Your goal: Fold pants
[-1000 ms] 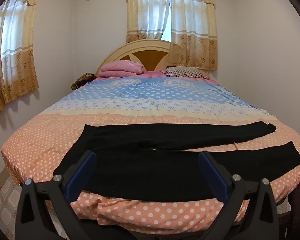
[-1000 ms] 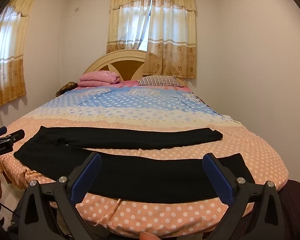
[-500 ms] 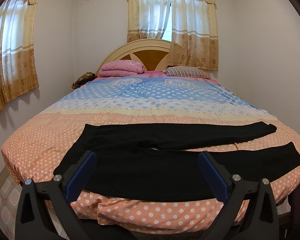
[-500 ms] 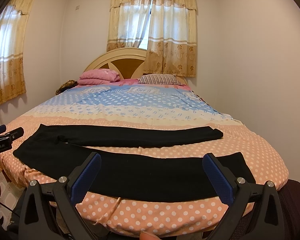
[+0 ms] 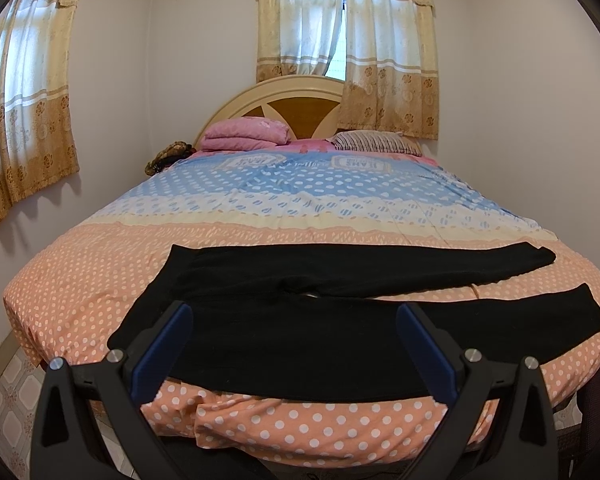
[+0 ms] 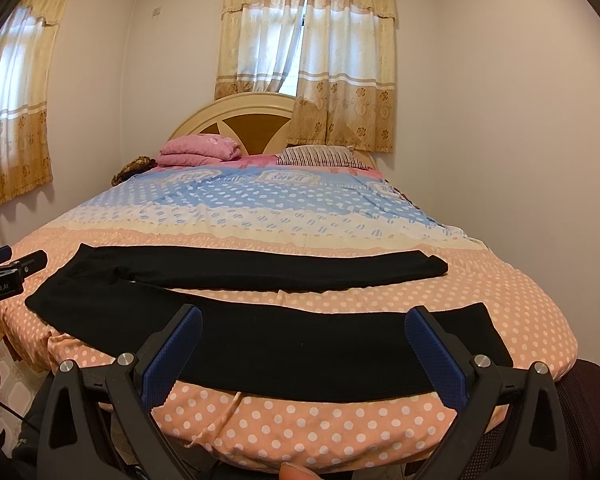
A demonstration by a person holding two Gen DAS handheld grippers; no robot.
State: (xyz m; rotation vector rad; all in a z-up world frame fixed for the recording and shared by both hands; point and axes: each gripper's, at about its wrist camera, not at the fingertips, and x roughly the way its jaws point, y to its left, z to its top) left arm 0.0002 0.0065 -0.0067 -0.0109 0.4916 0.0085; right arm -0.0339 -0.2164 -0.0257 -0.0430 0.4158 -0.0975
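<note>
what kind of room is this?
A home bedroom: a bed with an arched headboard, a striped pillow, and curtained windows. Black pants lie spread across the bed's foot.

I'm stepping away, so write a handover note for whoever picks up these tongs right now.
Left tongs: open, holding nothing, near the waist end of the black pants.
Right tongs: open, holding nothing, over the near leg towards the cuff.
The pants lie flat across the foot of the bed, waist to the left, both legs spread apart to the right, the near leg along the bed's edge.
Done: pants laid out. No fold made.
Left: bring one leg onto the other, then fold along the length.
</note>
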